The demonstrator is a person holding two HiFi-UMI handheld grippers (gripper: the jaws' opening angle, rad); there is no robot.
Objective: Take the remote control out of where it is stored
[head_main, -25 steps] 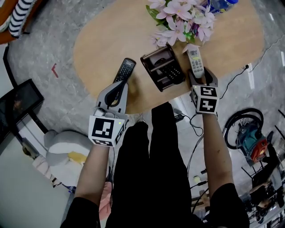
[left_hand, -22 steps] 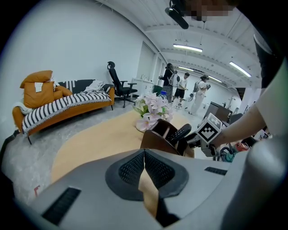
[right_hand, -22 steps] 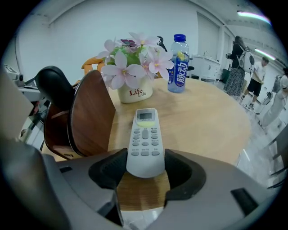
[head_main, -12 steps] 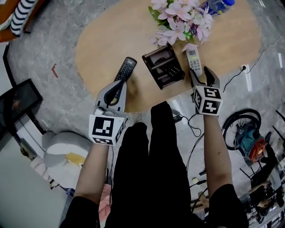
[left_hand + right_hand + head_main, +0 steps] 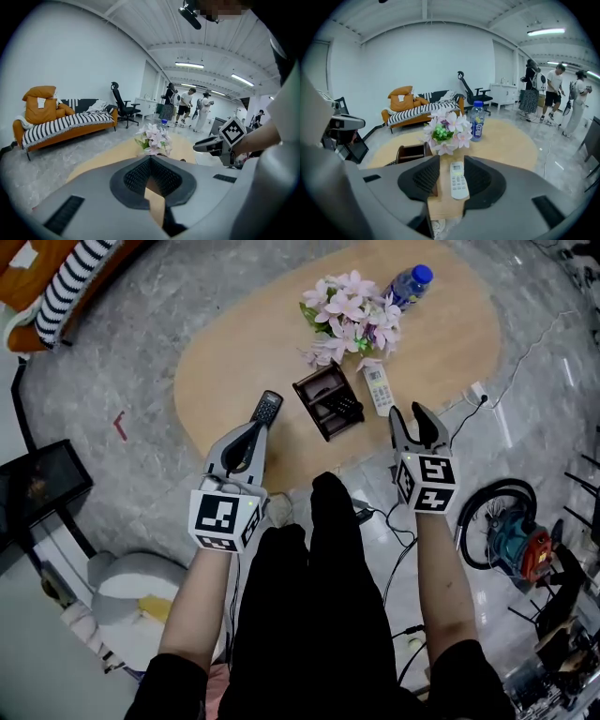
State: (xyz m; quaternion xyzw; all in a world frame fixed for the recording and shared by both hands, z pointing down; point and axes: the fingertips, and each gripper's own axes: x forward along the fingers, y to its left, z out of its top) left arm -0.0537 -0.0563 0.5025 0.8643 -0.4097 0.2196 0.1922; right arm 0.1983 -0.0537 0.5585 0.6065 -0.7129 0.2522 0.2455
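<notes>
Head view: an oval wooden worktop (image 5: 253,343) carries a brown holder (image 5: 307,390), a bunch of pink flowers (image 5: 349,315) and, at the far right, a blue-capped bottle (image 5: 409,285).

The black remote (image 5: 266,409) lies flat on the worktop to the left of the holder and outside it. It shows just beyond the tips of the left gripper (image 5: 255,427). The white remote (image 5: 378,390) lies flat just right of the holder, also outside it, on the near side of the flowers. A dark keypad device (image 5: 345,409) sits inside the holder.

Left gripper: jaws clenched together with nothing between them. The left gripper view confirms this, as the pads meet at the tips and only worktop shows through the slit below.

Right gripper (image 5: 408,418): held clear of the worktop, near and to the right of the white remote. Its jaws stand apart, have just been closing, and hold nothing. The right gripper view shows the white remote through the gap, lying on the worktop beyond, untouched.

Writing:
- The bottle has a blue label with white characters, too small to read.
- The white remote shows a small display and rows of buttons; its print is illegible.
- The left gripper's cube (image 5: 223,519) and the right gripper's cube (image 5: 427,484) bear black-and-white square markers with no text.
</notes>
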